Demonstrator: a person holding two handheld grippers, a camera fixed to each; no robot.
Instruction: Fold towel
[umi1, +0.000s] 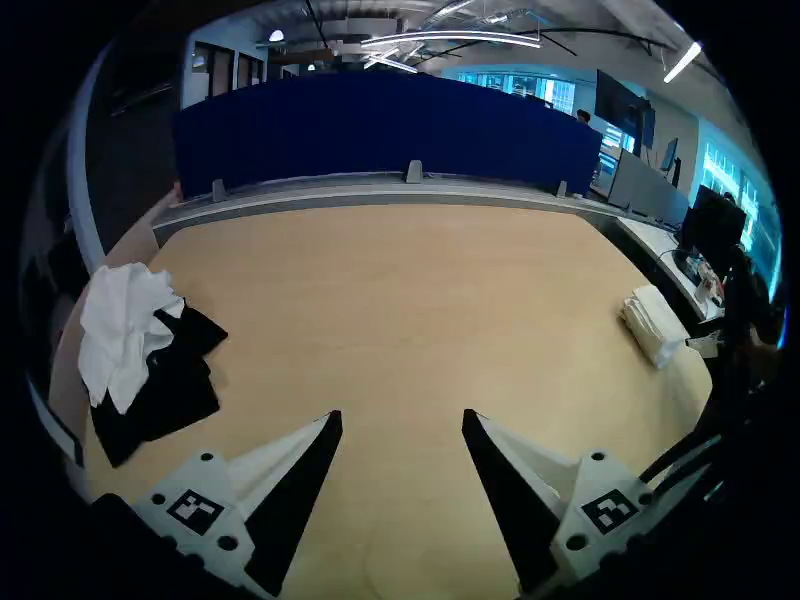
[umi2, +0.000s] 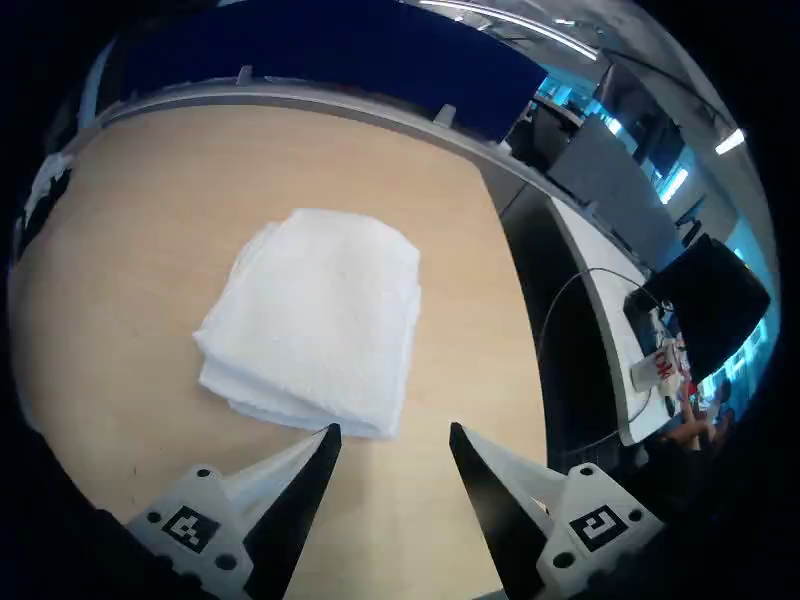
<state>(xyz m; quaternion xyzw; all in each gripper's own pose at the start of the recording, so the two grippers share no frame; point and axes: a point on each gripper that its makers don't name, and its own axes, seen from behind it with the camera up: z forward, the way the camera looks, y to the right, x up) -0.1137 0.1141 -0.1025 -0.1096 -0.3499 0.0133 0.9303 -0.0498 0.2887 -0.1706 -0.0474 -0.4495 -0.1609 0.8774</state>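
Hovering above the wooden tabletop (umi1: 400, 290), the left tongs (umi1: 401, 414) stand apart with nothing between them. The right tongs (umi2: 394, 427) are likewise spread, their tips just short of the folded white towel (umi2: 315, 315), which lies flat near the tabletop's right edge. A loose white cloth (umi1: 125, 330) rests on black cloths (umi1: 165, 390) at the left side.
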